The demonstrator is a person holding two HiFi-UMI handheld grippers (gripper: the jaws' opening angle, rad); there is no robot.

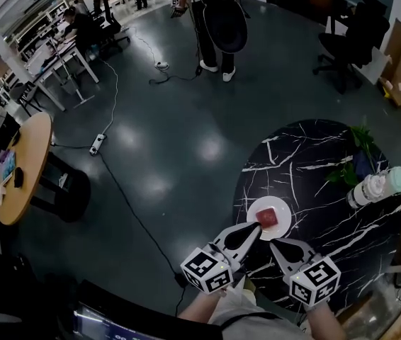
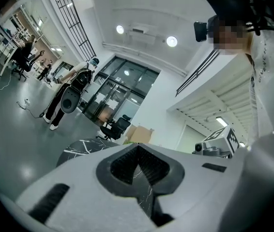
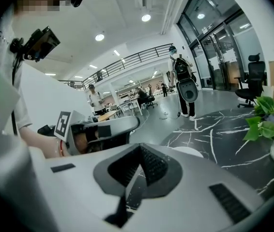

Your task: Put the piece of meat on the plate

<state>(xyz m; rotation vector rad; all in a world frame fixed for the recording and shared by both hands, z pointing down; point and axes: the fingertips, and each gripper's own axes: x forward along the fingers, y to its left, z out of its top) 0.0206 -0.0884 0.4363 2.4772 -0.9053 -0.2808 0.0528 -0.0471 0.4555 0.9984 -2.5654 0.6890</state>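
A red piece of meat (image 1: 268, 217) lies on a small white plate (image 1: 283, 210) near the front of the round black marble table (image 1: 314, 147). My left gripper (image 1: 251, 231) sits just in front of the plate's near edge, jaws shut with nothing between them (image 2: 137, 146). To its right, my right gripper (image 1: 275, 244) is just short of the plate, also shut and empty (image 3: 139, 145). In the right gripper view a sliver of the plate (image 3: 190, 152) shows beyond the jaws; the meat is hidden there.
A leafy green plant (image 1: 357, 154) and a pale bottle (image 1: 370, 188) stand at the table's right side. A person with a backpack (image 1: 218, 20) stands across the floor, with office chairs (image 1: 349, 41) and desks (image 1: 59, 55) further off. A round wooden table (image 1: 23, 165) is at left.
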